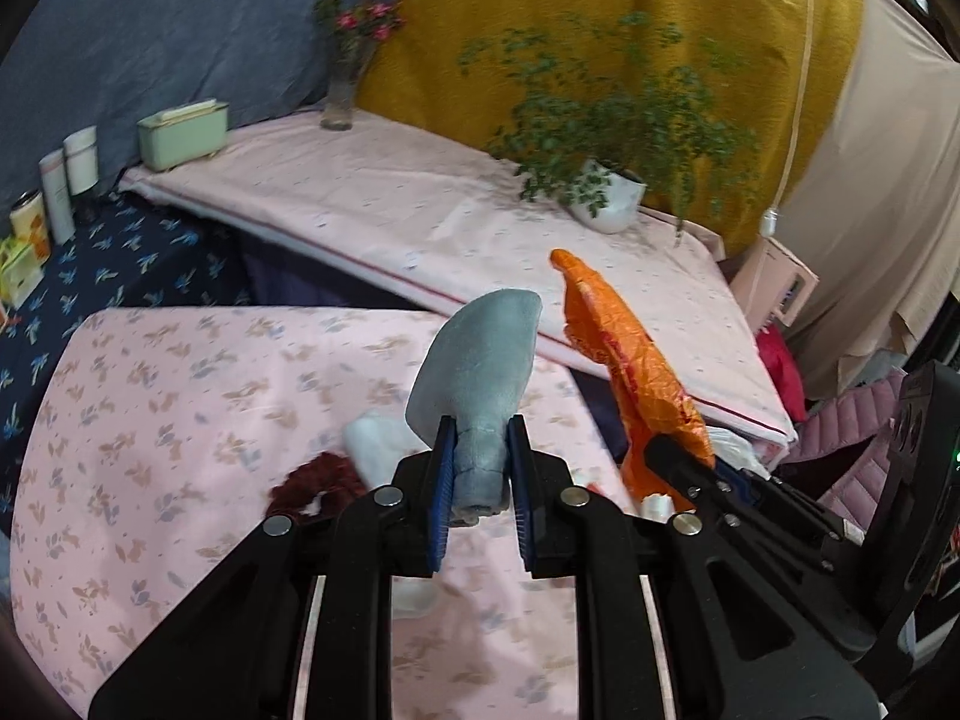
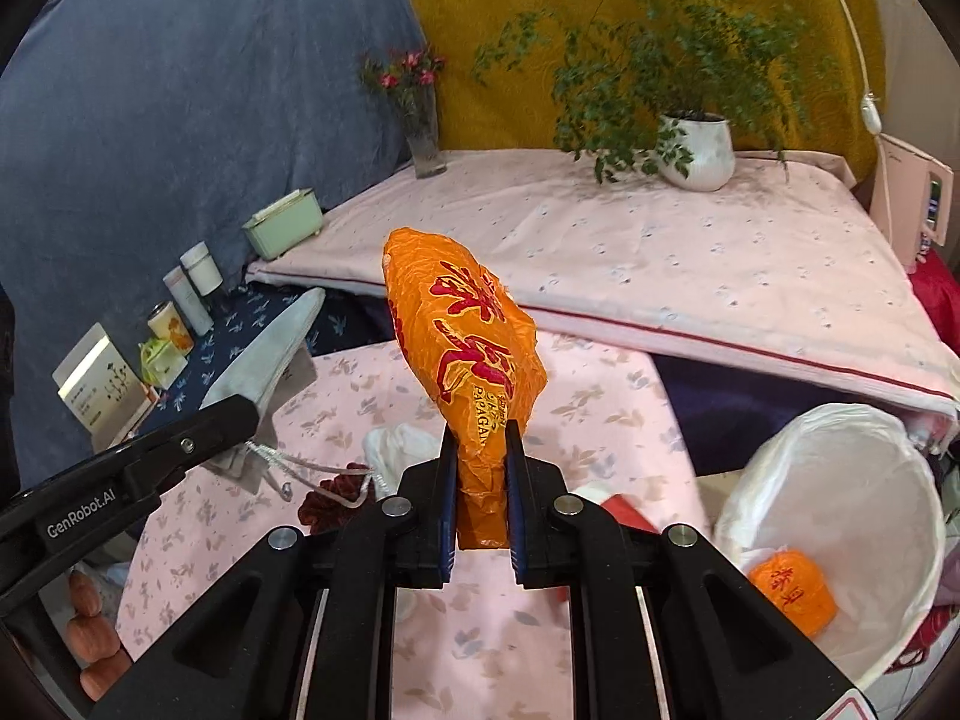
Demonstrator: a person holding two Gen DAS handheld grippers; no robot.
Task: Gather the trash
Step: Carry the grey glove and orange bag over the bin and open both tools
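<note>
Two close wrist views angled down, sharing pink floral table (image 1: 180, 420).

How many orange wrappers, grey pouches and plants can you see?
Orange wrappers: 2, one in the right claw, one in the bin
Grey pouches: 1, in the left claw
Plants: 2, potted and vase flowers
Total: 5

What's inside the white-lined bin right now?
The bin holds one crumpled orange wrapper on its white liner. The gripper's frame and the picture's edge hide the bin's near part, so anything there cannot be seen.
</note>
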